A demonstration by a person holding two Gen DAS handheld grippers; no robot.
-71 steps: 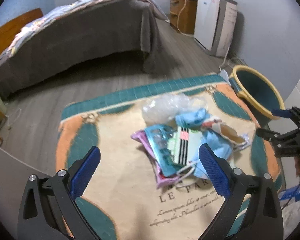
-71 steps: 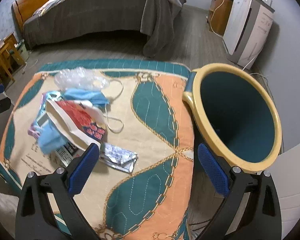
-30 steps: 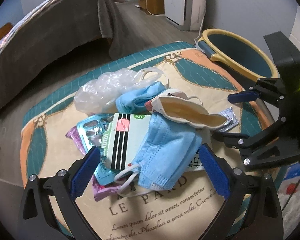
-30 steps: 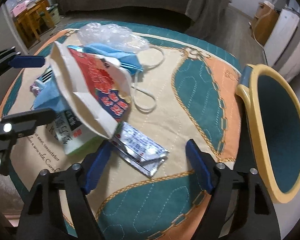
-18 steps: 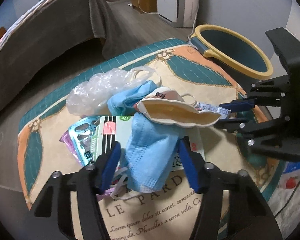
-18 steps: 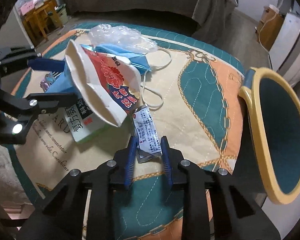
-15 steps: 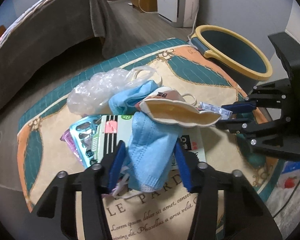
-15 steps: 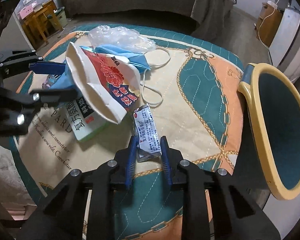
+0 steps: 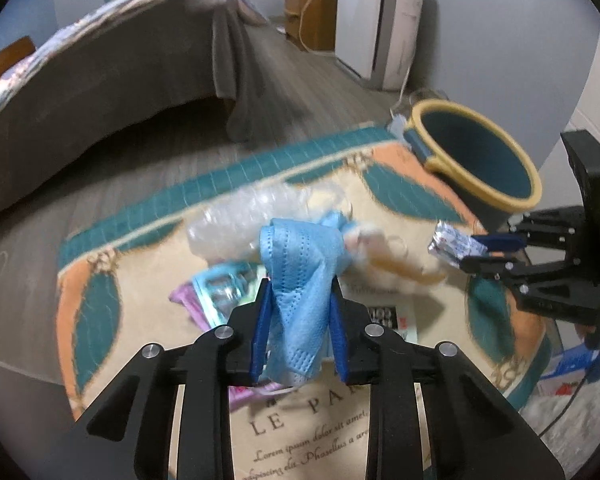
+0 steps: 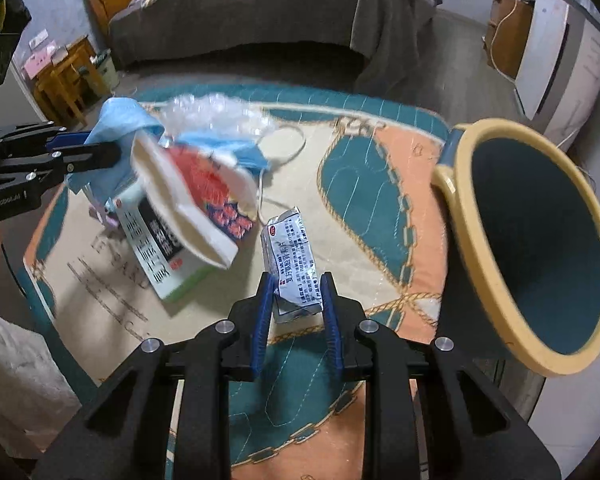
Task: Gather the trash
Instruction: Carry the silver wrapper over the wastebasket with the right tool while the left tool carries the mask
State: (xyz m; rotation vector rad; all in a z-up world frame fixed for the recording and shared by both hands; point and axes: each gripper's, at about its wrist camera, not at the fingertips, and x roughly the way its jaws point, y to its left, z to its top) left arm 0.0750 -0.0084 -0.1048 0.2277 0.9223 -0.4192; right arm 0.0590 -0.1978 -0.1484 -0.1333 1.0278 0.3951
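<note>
Bedding in grey covers one bed (image 9: 112,64) at the back, and one patterned rug (image 10: 364,184) lies on the wood floor before it, with one yellow-rimmed teal bin (image 10: 540,240) standing at the rug's edge. On the rug sits one loose pile: a clear crumpled plastic bag (image 10: 216,114), a paper bag with red print (image 10: 204,196), a flat printed box (image 10: 156,256) and a second blue mask under them. The left gripper (image 9: 298,312), angled down, has just been closing and pinches one blue face mask (image 9: 300,264) lifted above the pile. The right gripper (image 10: 296,304), also angled down, grips one silver foil packet (image 10: 292,256) clear of the rug, near the bin.
</note>
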